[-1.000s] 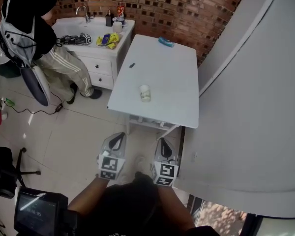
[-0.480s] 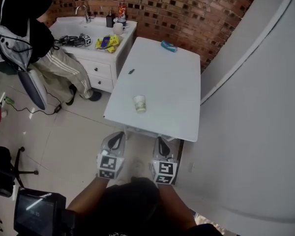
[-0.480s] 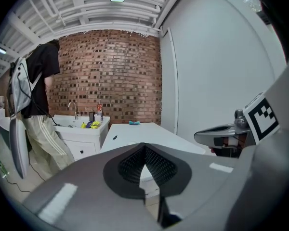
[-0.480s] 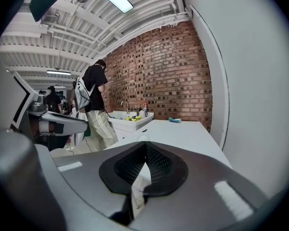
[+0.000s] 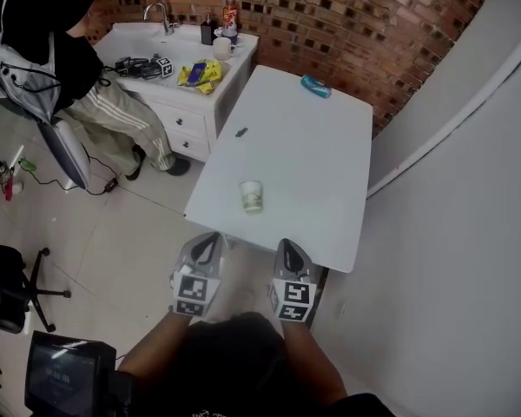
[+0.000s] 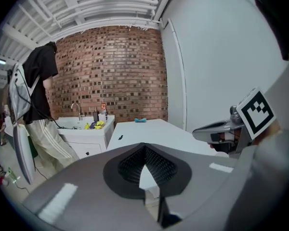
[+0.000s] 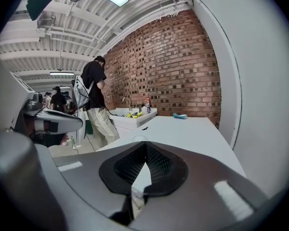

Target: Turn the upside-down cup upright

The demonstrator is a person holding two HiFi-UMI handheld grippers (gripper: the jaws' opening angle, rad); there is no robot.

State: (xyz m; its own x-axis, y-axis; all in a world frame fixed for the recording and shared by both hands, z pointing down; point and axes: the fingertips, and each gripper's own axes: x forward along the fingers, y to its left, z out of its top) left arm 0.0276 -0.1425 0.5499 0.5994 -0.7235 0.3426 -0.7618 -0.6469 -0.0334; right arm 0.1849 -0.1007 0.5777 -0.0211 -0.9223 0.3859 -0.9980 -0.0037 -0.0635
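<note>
Right now I have both grippers low in front of the white table [image 5: 306, 159], side by side at its near edge. In its own view, the left gripper [image 6: 144, 149] has its jaws pressed together with nothing between the pads. The right gripper [image 7: 145, 147] is the same, jaws closed and empty.

The paper cup [image 5: 251, 196] stands on the table close to the near-left corner, apart from both grippers and a little beyond them. It is white with a faint pattern, and I cannot tell which end is up from the head view. In the right gripper view only its top edge peeks over the jaws.

Farther along the table lies a small dark object [image 5: 241, 132], and at the far end there is a teal object [image 5: 316, 85]. To the table's left is a white sink cabinet [image 5: 178, 111] with a tap [image 5: 161, 12] and something yellow [image 5: 200, 75] lying on top. A person [image 5: 65, 68] in a dark top and striped trousers is beside it. A brick wall [image 5: 347, 24] runs behind all this, and a plain white wall [image 5: 469, 215] closes the right side. An office chair [image 5: 9, 278] stands on the tiled floor [image 5: 122, 233] at the left.
</note>
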